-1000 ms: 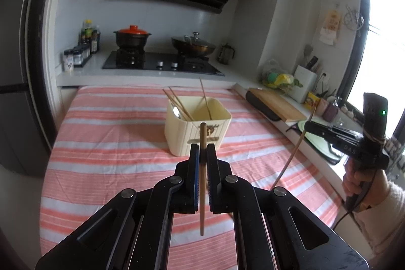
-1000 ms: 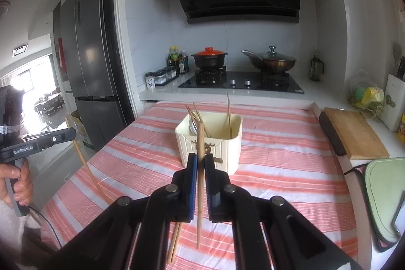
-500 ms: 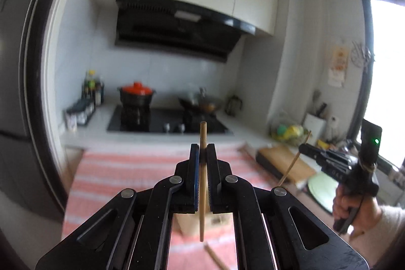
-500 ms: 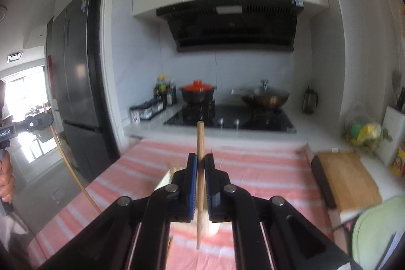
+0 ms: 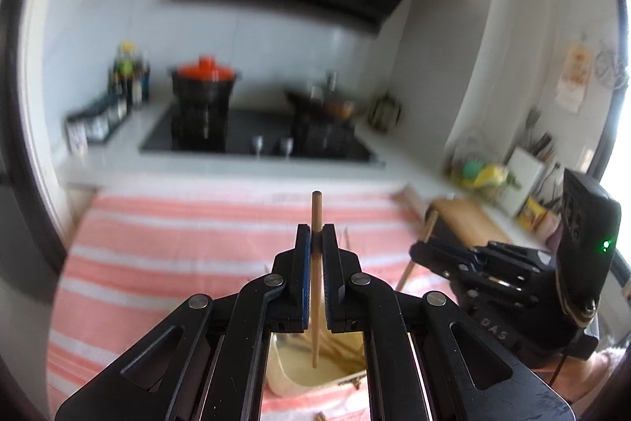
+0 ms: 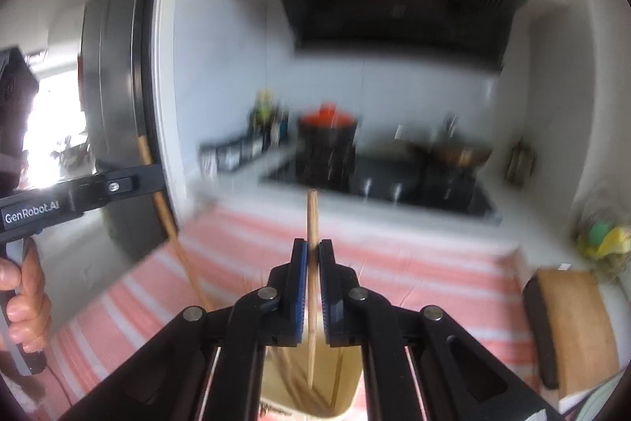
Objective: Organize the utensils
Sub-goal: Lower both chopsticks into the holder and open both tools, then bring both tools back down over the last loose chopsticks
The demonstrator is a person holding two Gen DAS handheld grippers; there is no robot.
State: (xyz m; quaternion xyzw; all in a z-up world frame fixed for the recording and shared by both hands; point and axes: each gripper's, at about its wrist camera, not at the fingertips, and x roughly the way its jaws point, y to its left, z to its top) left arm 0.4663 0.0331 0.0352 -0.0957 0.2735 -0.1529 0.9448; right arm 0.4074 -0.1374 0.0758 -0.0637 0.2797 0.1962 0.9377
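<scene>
My left gripper (image 5: 316, 235) is shut on a wooden chopstick (image 5: 316, 212), held upright with its lower tip over the cream utensil holder (image 5: 292, 381) below the jaws. My right gripper (image 6: 311, 251) is shut on another wooden chopstick (image 6: 311, 219), its lower end hanging inside the same holder (image 6: 347, 405), which has several chopsticks in it. The right gripper also shows in the left wrist view (image 5: 426, 249), the left gripper in the right wrist view (image 6: 152, 176), each with its chopstick.
The holder stands on a red-and-white striped cloth (image 5: 177, 255). A wooden cutting board (image 6: 572, 322) lies at the right. Behind is a stove (image 5: 252, 137) with a red-lidded pot (image 5: 203, 93) and a wok (image 6: 461, 152). A dark fridge (image 6: 118, 85) stands at the left.
Both grippers have moved forward and over the holder, which now sits under the jaws. The chopstick tips now hang at its opening. Both grips are unchanged.
</scene>
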